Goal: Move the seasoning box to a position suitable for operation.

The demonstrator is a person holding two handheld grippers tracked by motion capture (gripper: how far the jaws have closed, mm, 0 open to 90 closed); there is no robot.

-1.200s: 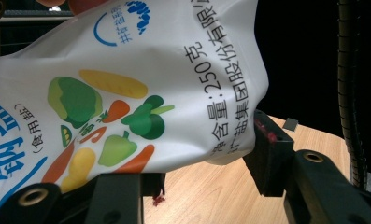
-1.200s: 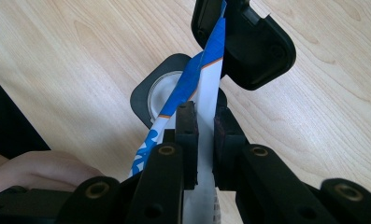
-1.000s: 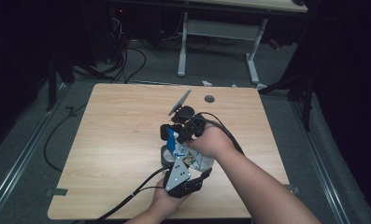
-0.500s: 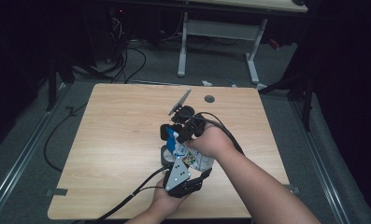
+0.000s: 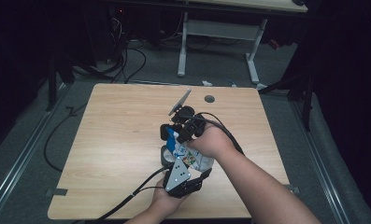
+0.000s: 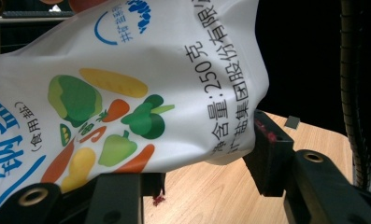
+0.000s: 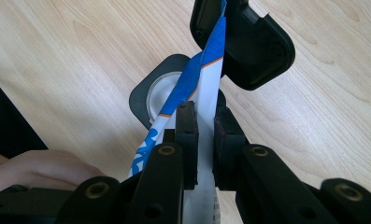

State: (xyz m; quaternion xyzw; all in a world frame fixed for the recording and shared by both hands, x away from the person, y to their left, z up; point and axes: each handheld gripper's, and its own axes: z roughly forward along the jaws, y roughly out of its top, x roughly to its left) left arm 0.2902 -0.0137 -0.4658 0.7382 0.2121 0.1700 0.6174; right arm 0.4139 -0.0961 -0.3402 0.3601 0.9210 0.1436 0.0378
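A white salt bag printed with vegetables and blue characters hangs between both grippers over the wooden table. My left gripper comes in from the near edge. In the left gripper view its jaws press on the bag's bulging lower body. My right gripper reaches down from the far side. Its two pads are shut on the bag's flat blue-and-white top edge.
Under the bag stands a black square holder with a white round inside, also seen in the high view. A black rounded piece sits past the bag's edge. A round cable hole marks the table's far side.
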